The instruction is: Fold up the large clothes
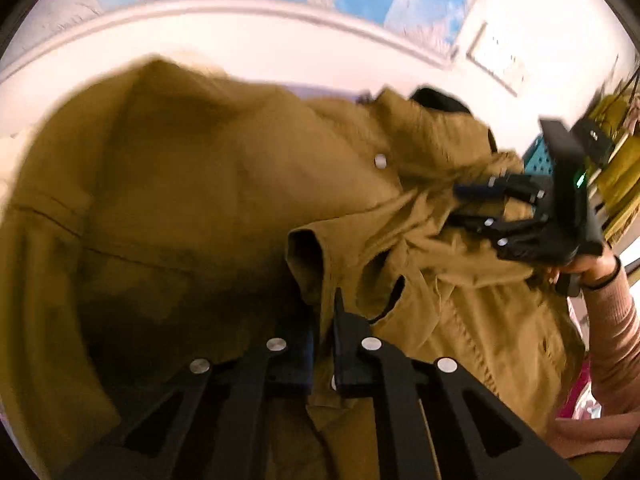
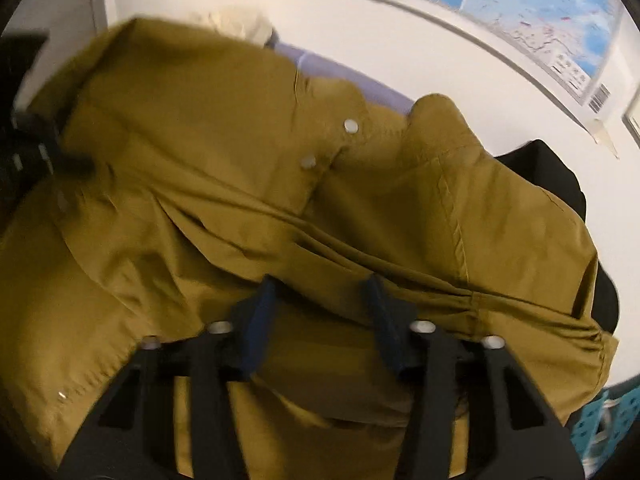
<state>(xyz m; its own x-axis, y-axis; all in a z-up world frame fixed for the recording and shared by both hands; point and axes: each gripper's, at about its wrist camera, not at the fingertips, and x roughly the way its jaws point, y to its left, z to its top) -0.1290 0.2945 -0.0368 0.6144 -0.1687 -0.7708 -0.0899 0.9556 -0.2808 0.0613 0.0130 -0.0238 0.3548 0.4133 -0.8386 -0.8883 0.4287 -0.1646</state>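
Note:
A mustard-yellow jacket (image 1: 200, 200) with silver snap buttons (image 1: 380, 160) lies crumpled and fills most of both views. My left gripper (image 1: 324, 316) is shut on a raised fold of the jacket near its front edge, with cloth squeezed between the two fingers. My right gripper (image 2: 320, 284) points down into the jacket (image 2: 240, 140). Its jaws stand a little apart, and smooth cloth lies between the blue pads (image 2: 260, 320) without being pinched. In the left wrist view the right gripper (image 1: 464, 206) sits over the jacket's far right side, held by a hand in a pink sleeve (image 1: 612, 320).
The jacket rests on a white surface (image 2: 400, 40) with wall maps (image 2: 540, 12) behind it. A black garment (image 2: 560, 168) lies at the right under the jacket's edge. A teal perforated basket (image 2: 600, 420) stands at the right. Lavender cloth (image 2: 360, 76) and a cream item (image 2: 240, 20) lie behind.

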